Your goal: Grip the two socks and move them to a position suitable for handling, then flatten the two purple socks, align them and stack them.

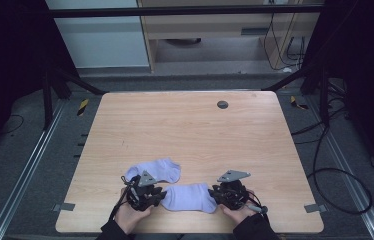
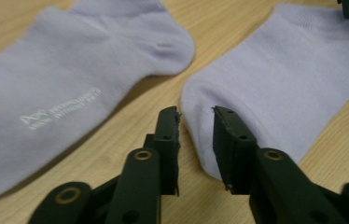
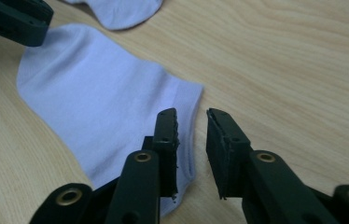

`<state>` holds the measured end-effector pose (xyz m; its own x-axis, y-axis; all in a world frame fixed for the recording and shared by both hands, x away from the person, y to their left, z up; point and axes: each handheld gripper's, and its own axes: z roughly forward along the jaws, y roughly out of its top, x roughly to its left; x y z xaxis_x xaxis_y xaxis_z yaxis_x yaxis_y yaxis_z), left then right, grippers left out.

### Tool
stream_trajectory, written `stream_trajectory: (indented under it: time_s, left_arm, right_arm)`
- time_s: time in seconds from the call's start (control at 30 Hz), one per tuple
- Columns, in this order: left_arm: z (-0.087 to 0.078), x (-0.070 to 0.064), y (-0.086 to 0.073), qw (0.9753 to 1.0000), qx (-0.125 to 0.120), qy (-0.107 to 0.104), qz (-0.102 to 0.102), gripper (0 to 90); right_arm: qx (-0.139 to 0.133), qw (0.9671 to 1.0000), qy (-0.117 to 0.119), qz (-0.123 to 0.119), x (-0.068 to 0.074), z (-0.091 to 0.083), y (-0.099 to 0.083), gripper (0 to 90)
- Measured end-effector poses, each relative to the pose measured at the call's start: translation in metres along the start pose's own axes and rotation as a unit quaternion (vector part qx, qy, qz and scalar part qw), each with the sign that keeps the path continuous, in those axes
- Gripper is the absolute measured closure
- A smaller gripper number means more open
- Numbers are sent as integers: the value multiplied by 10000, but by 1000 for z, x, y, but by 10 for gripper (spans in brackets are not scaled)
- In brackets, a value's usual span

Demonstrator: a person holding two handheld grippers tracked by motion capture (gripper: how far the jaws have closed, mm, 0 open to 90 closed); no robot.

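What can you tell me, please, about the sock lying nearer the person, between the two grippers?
The near sock is a pale lilac ankle sock of fine ribbed knit, lying flat on the wooden table close to its near edge. The left gripper has open jaws at one rounded end; the right gripper, also open, straddles the opposite end's edge. Neither has closed on it. It lies apart from the other sock, bare wood between them.

The far part of the wooden table (image 1: pixel 190 125) is free, except for a small dark round disc (image 1: pixel 222 104) near the far edge. Near the person, two lilac socks lie flat: the far sock (image 1: pixel 157 170) and the near sock (image 1: pixel 190 197), with a narrow strip of bare wood between them. The left gripper (image 1: pixel 147 192) and the right gripper (image 1: pixel 230 192) stand at the two ends of the near sock, jaws apart by a small gap.
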<state>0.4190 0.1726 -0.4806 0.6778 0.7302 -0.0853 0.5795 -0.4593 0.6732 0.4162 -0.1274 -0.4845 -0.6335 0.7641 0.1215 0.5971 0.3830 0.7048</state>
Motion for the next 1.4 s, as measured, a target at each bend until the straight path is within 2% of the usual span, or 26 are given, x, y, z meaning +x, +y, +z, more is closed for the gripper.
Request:
stream_trajectory:
  time_s: [0.23, 0.37, 0.57, 0.77, 1.03, 1.27, 1.4]
  left_arm:
    - [-24, 18, 3, 9985, -445, 224, -210, 579]
    - [-37, 32, 3, 9960, -677, 461, -346, 525]
    - [-49, 52, -2, 9923, -839, 762, -504, 464]
    - [-55, 70, -8, 9890, -848, 997, -696, 435]
    - [-56, 90, -14, 9856, -821, 1230, -825, 430]
    - [-54, 101, -19, 9839, -698, 1365, -920, 460]
    - [-52, 104, -19, 9835, -599, 1486, -844, 477]
  right_arm:
    - [-429, 9988, -135, 167, -4, -9, 9, 610]
    - [-664, 9974, -170, 212, -8, -15, 17, 561]
    - [-942, 9950, -180, 282, -8, -18, 33, 486]
    - [-1015, 9945, -162, 209, 1, -6, 53, 431]
    - [-935, 9952, -107, 261, 10, 14, 76, 431]
    - [-846, 9961, -115, 237, 16, 32, 90, 459]
    - [-819, 9963, -116, 237, 18, 42, 96, 477]
